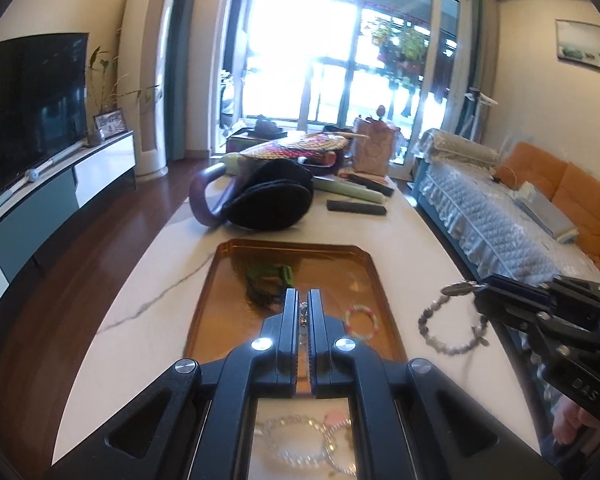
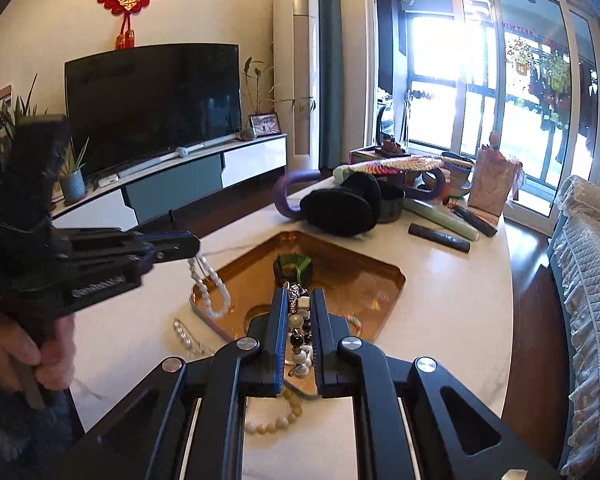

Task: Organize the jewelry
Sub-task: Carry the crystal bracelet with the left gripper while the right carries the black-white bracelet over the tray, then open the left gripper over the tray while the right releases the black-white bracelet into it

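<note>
The gold tray lay on the white surface, and all places here are given from this tray.

The left claw hung above the near part of the tray, its two fingers almost together and clamped on a white bead bracelet. In the right wrist view this bracelet dangled over the tray's left edge. The right claw stood over the near right side of the tray, closed on a mixed bead bracelet with black, cream and silver beads; in the left wrist view the same bracelet hung in the air beside the tray's right edge.

Inside the tray lay a green and dark bracelet at the far end and a pink and white bracelet near the right rim. On the surface just before the tray lay clear bead bracelets and a yellowish bead bracelet.

Beyond the far edge of the tray stood black earmuffs with a purple band, close to the rim. Further behind were a dark remote, a pale green stick, a woven fan and a pink bag. A television stood well to the left, and a covered sofa well to the right.
</note>
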Available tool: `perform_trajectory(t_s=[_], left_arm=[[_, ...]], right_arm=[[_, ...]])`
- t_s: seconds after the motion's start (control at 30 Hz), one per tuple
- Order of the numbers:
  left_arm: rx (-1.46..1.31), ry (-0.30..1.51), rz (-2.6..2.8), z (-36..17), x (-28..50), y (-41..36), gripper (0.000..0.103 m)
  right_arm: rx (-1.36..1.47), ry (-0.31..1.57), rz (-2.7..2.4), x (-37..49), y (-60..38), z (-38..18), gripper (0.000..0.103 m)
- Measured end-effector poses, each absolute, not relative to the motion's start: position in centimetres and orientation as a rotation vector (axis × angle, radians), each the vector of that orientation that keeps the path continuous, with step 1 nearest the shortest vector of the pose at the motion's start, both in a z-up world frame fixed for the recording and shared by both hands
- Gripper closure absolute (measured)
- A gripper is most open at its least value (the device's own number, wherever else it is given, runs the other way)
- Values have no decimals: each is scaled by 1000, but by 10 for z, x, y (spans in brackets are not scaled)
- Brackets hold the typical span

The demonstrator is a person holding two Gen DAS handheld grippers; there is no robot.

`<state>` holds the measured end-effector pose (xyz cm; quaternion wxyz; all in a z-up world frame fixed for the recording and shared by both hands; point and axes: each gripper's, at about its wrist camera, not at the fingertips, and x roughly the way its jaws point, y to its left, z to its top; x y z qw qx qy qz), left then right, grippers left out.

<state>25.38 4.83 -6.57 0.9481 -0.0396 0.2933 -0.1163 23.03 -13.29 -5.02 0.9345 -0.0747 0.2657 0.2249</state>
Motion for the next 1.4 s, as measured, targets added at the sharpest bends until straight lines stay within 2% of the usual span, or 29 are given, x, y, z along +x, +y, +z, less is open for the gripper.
perform_trajectory(t_s=[0.27,0.47,0.7,1.0,1.4], left_arm=[[-180,668,-224,-87,296,73,99],[-255,754,-213,-112,327,86,99],[-277,763,-206,-121,349,93,99],[-218,778,-222,-134,374,81,99],[-160,928,-164,-183,397,85,99]], right_arm=[[-168,555,484,265,-112,-42,93],[-162,612,485,300,-97,-71,93],[-148,648,494,320,-98,-91,93],[-69,701,515,347,-105,-110,93],[2,836,519,369,-109,-165,93]])
